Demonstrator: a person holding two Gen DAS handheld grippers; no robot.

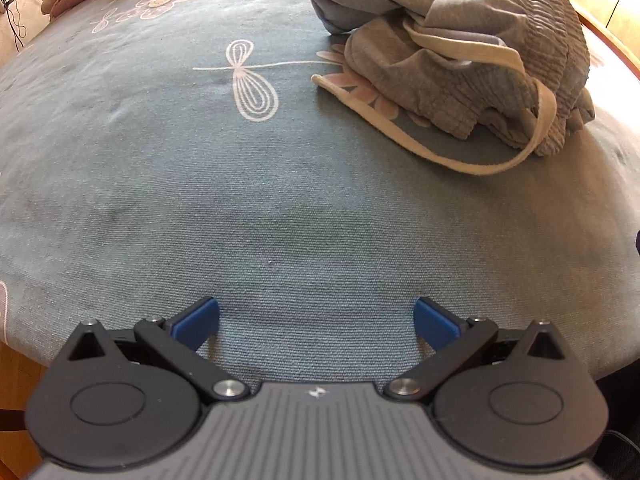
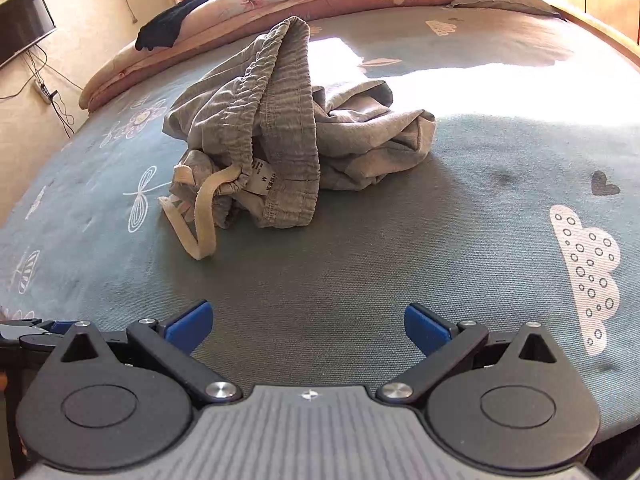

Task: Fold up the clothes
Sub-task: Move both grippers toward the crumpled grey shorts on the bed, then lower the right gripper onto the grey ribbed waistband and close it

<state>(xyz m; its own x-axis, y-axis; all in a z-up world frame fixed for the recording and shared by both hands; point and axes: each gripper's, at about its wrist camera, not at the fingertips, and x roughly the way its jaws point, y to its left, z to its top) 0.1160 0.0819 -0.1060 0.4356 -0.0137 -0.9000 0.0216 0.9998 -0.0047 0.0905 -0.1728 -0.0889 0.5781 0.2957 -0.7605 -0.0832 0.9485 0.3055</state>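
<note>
Holding both grippers spread apart and empty, I see the crumpled grey shorts (image 2: 280,128) on the bed (image 2: 400,272). From my right gripper (image 2: 308,326) they lie at 11 o'clock, well apart. From my left gripper (image 1: 316,322) they lie at 1 o'clock, the cream drawstring (image 1: 472,160) nearest.

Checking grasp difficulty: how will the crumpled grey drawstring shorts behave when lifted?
The crumpled grey drawstring shorts are probably floppy: they lie in soft folds. Likely light, being thin fabric. The cream drawstring loops loose and may dangle or snag.
</note>
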